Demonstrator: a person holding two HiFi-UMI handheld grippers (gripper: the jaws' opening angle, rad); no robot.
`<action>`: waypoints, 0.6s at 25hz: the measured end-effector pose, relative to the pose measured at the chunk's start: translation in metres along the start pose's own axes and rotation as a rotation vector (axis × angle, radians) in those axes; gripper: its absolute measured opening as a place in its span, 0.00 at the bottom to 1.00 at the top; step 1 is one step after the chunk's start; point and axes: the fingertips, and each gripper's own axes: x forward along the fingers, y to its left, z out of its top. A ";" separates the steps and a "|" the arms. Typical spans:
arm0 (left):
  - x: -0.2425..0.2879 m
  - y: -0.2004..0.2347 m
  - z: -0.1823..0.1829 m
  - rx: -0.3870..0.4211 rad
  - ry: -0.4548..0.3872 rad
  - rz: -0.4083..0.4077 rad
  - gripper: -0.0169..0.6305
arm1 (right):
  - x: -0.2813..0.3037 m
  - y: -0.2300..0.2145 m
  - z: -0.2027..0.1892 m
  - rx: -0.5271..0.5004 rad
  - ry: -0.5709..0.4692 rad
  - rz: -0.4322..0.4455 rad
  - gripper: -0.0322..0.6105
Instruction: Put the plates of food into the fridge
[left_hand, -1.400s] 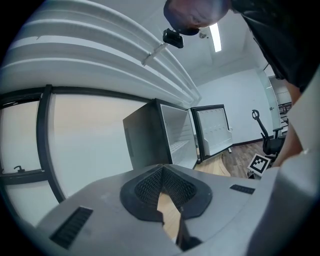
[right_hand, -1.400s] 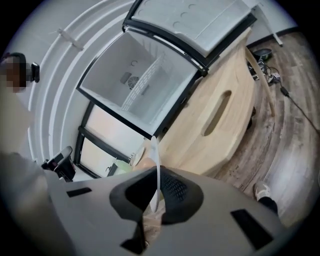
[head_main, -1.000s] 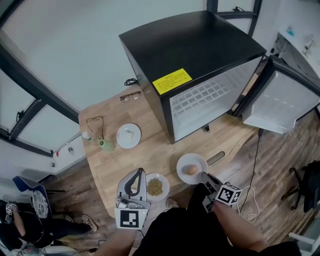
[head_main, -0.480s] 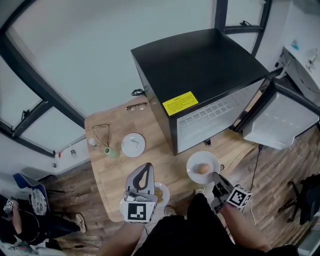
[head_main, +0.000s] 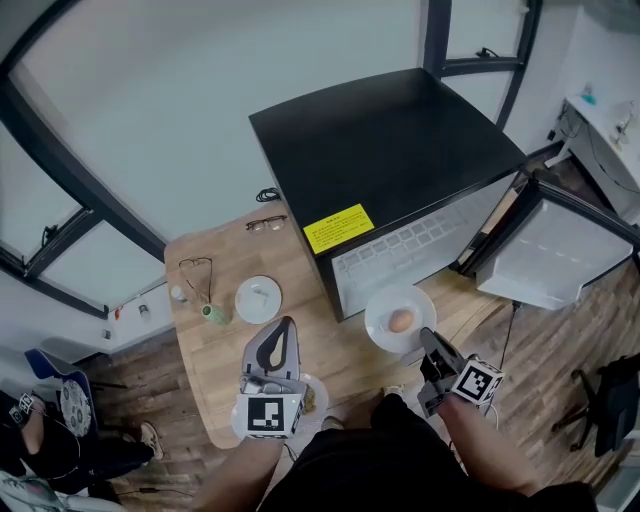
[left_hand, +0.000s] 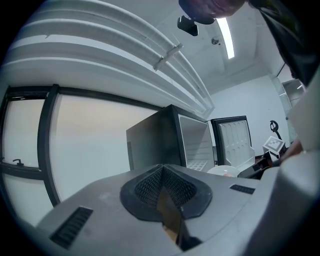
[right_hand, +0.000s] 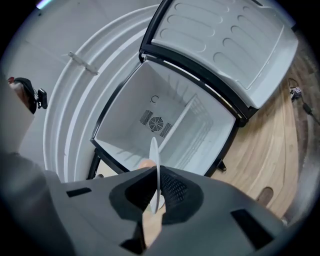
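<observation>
Fingers of the right gripper (head_main: 425, 338) are clamping the round white plate (head_main: 380, 304) with a brown egg (head_main: 401, 320) before the open black fridge (head_main: 385, 150). The left gripper (head_main: 284, 328) is hovering, fingers closed.

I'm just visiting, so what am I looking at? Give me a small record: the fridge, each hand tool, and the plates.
Fridge: black fridge on the wooden table, with its door wide open
Right gripper: shut on the rim of the egg plate, held in front of the open fridge
Left gripper: jaws together, nothing between them
On the table: grain plate, partly hidden under the left gripper; small plate farther back
Progress: no plate seen inside the fridge
</observation>
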 end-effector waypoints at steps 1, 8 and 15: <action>0.003 0.001 0.001 -0.008 0.000 0.006 0.03 | 0.003 0.002 0.004 0.003 -0.002 0.012 0.10; 0.019 0.012 0.008 -0.039 -0.002 0.053 0.03 | 0.039 0.033 0.038 0.006 0.020 0.125 0.10; 0.028 0.024 0.011 -0.031 0.010 0.098 0.03 | 0.078 0.044 0.065 -0.005 0.041 0.143 0.10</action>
